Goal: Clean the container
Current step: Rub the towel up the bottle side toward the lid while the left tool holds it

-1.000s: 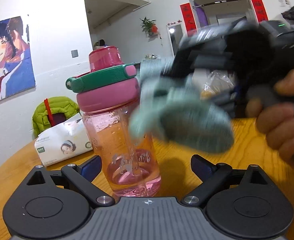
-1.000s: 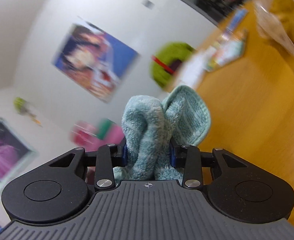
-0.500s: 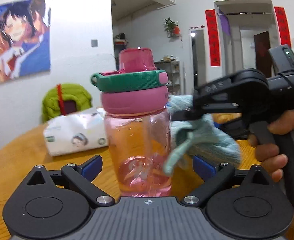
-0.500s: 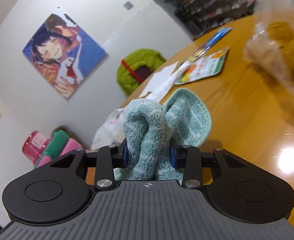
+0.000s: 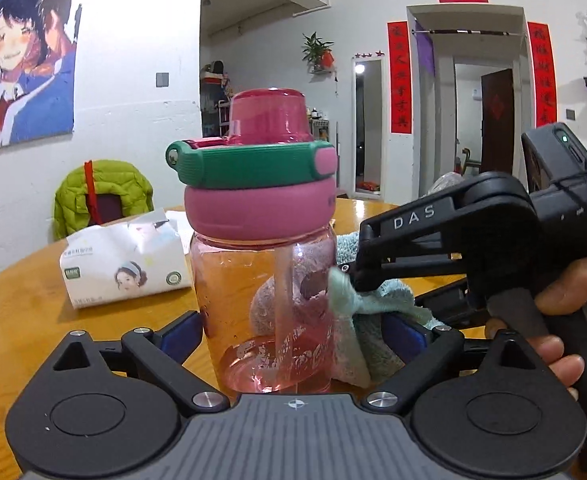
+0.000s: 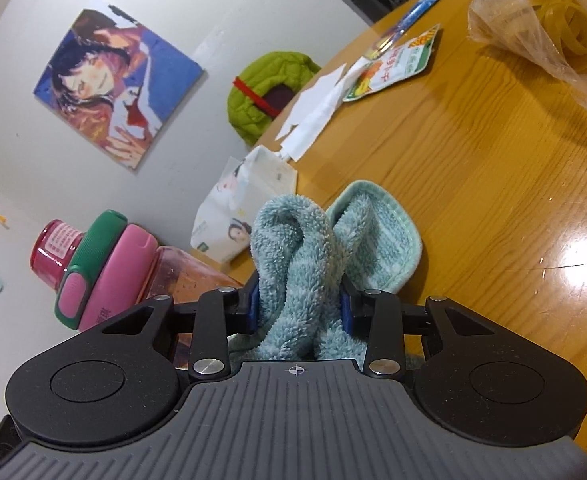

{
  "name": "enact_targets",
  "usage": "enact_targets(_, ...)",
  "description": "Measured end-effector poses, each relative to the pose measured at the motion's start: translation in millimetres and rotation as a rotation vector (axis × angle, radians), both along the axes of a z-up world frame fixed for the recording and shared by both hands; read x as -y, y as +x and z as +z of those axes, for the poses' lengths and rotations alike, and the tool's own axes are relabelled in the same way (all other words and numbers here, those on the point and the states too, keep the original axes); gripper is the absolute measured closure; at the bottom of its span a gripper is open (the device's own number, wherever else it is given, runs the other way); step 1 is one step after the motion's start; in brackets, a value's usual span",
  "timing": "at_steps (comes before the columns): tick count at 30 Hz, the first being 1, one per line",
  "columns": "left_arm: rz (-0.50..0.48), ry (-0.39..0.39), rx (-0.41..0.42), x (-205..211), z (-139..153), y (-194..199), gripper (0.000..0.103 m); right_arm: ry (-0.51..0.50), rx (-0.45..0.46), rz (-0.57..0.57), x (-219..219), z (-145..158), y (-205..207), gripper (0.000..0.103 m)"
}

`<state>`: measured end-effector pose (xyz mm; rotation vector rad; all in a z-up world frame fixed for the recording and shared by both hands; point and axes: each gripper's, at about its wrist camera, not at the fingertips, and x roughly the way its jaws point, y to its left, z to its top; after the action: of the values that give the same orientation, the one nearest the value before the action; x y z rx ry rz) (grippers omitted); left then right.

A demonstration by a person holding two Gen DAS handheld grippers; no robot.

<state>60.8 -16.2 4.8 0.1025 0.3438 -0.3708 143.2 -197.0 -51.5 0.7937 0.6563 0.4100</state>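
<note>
2 grippers work on 1 pink bottle point(image 5: 263, 280), which stands upright on the wooden table point(image 6: 473, 168) with its pink lid and green carry band still on. The left gripper point(image 5: 293, 336) has its fingers spread either side of the bottle's base; the left blue pad looks just beside the wall, the right pad is hidden behind cloth, so I cannot tell whether it actually presses the bottle. The right gripper point(image 6: 299, 308) is clenched on a bunched teal cloth point(image 6: 313, 256), and in the left wrist view that cloth lies against the bottle's right flank, low on the clear body.

Judging by this, the step in hand is wiping the outside wall, with the left side steadying the container. The next move likely calls for dragging the cloth up or around the wall while keeping contact, and for a firm enough hold at the base that the tall bottle does not tip or slide away from the push.

Readable writing: "DAS" in pale letters on the right gripper's arm. The bottle carries faded white print low on its body and small text on the cap, neither legible. A tissue pack point(image 5: 123, 264) near the bottle shows a woman's portrait and a green label, characters too small to read. Red door banners bear Chinese characters that I cannot make out.
</note>
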Motion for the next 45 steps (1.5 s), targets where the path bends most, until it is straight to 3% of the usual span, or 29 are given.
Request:
enact_targets(8,0.023,0.081,0.058,8.2,-6.7,-6.8,0.007,-0.013,0.059,0.012,3.8,-0.5,-0.5,0.060)
enact_targets(12,0.070,0.057,0.079,9.1,-1.8,-22.0,0.006,-0.002,0.130,-0.020,9.1,5.4,-5.7,0.060)
enact_targets(14,0.076,0.045,0.084,11.7,-1.3,-28.7,0.006,0.045,0.176,-0.052,16.3,6.2,-8.8,0.060)
enact_targets(17,0.077,0.094,0.100,22.6,-4.5,-34.3,0.006,0.134,0.201,-0.065,28.4,4.9,-9.8,0.060)
enact_targets(20,0.054,0.143,0.101,30.4,-10.3,-31.0,0.005,0.189,0.153,-0.010,27.9,-0.2,-1.5,0.060)
enact_targets(23,0.014,0.135,0.112,23.6,-10.8,-27.2,0.000,0.219,0.092,0.058,24.4,-5.7,6.8,0.060)
enact_targets(27,-0.014,0.129,0.158,13.8,-7.7,-15.9,0.003,0.138,0.051,0.095,25.6,0.5,2.3,0.060)
enact_targets(31,-0.029,0.105,0.130,0.4,-10.0,-7.5,0.003,0.109,0.054,0.132,21.9,3.6,0.9,0.060)
enact_targets(35,-0.031,0.145,0.140,5.0,-10.4,-12.0,0.004,0.085,0.068,0.120,23.7,5.0,-0.7,0.060)
enact_targets(39,0.002,0.129,0.115,6.2,-8.7,-3.3,0.001,0.111,0.114,0.016,30.1,1.2,6.0,0.060)
enact_targets(42,0.020,0.137,0.062,9.0,-13.2,7.9,0.002,0.121,0.062,0.067,18.5,-9.6,25.9,0.060)
enact_targets(45,0.036,0.143,0.062,12.3,-14.2,7.3,0.003,0.080,0.037,0.085,10.1,-11.4,26.9,0.060)
